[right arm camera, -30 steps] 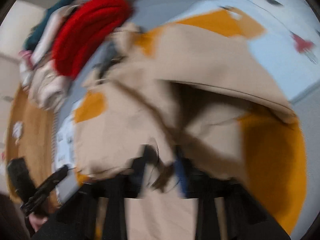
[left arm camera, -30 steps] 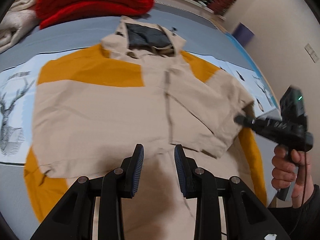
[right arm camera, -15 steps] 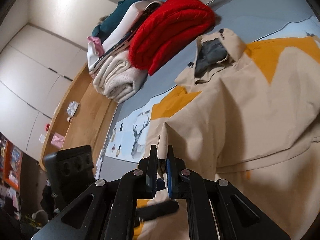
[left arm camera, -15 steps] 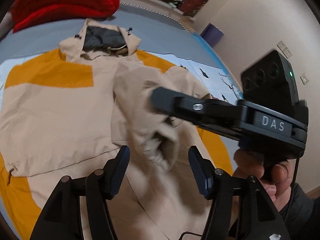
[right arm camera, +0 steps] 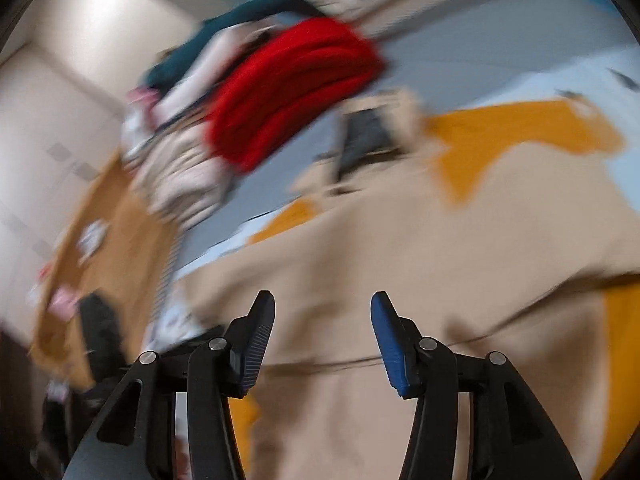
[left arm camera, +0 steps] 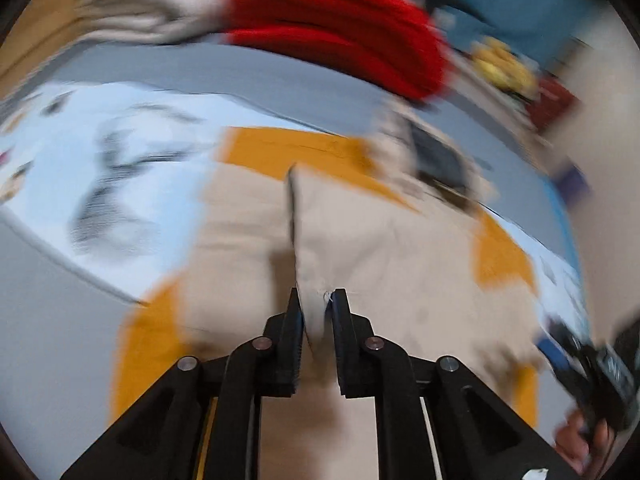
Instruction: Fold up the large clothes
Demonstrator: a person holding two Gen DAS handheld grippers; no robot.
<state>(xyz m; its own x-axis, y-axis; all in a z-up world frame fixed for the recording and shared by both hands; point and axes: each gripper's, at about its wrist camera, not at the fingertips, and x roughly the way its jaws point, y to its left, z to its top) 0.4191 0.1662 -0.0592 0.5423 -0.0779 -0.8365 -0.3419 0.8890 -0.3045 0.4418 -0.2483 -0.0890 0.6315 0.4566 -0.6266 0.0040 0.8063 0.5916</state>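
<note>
Jacket [left arm camera: 400, 248] fabric, beige with orange panels, fills the space ahead of both your grippers, spread flat on a grey bed cover [left arm camera: 208, 68] with a pale blue printed panel [left arm camera: 100, 160] showing off to the left of your left gripper. Its collar with the dark lining [right arm camera: 368, 136] lies at the far end, ahead of your right gripper and slightly left of centre. Beyond the collar, farther from you, sits a stack of folded clothes: a red knit [right arm camera: 288, 92] most prominent, cream knitwear [left arm camera: 148, 4] beside it, teal cloth [right arm camera: 240, 24] behind. Both views are smeared by motion, so finer detail is lost.

Your left gripper [left arm camera: 316, 300] has its jaws closing to a narrow gap with a raised fold of the beige cloth between them; the pads press on it and the fabric stands up in a ridge running away from the tips. Your right gripper [right arm camera: 322, 304] is opening, its jaws well apart with nothing between them, the jacket lying below and beyond the tips. In the left view that gripper shows at lower right, with your hand [left arm camera: 580, 444] under it.
</note>
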